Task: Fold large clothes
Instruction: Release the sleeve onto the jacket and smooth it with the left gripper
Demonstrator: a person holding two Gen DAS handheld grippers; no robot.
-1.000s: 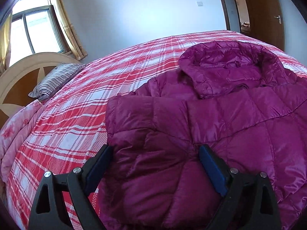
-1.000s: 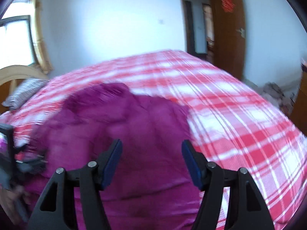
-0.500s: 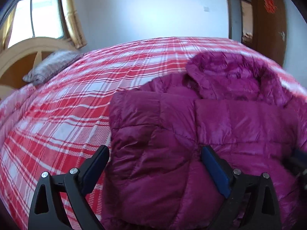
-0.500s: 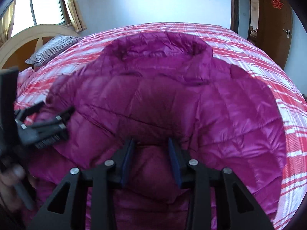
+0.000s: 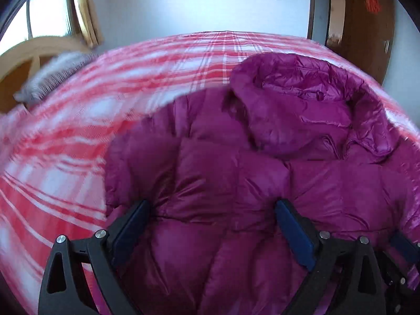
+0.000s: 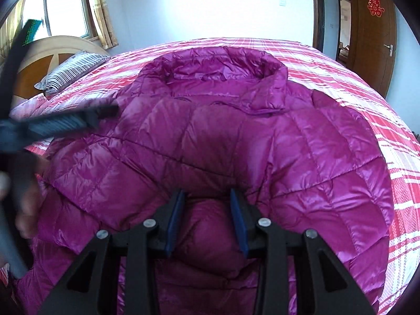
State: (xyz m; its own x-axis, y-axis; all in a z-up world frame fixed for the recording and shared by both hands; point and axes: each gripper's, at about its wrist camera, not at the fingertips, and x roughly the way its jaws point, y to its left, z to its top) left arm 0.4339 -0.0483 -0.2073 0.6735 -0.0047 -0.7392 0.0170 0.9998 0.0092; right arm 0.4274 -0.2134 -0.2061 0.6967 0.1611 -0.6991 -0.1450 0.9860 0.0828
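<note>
jacket [image 6: 223,141], magenta and puffy, lies flat on the plaid bed [image 6: 372,99]. right gripper [image 6: 207,220] has just been closing and pinches its hem; left gripper [image 5: 210,225] hovers wide open, holding nothing. next it should grip the hem too, then both lift toward the collar.

Motion-blurred plaid bedspread [image 5: 65,141], pillow [image 5: 50,78]

A red double-happiness character 囍 [image 6: 374,5] is stuck on the brown door [image 6: 367,42].

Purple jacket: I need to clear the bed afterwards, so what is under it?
The purple jacket lies on the red plaid bedspread, which shows all round it. Anything beneath the jacket itself is covered.
</note>
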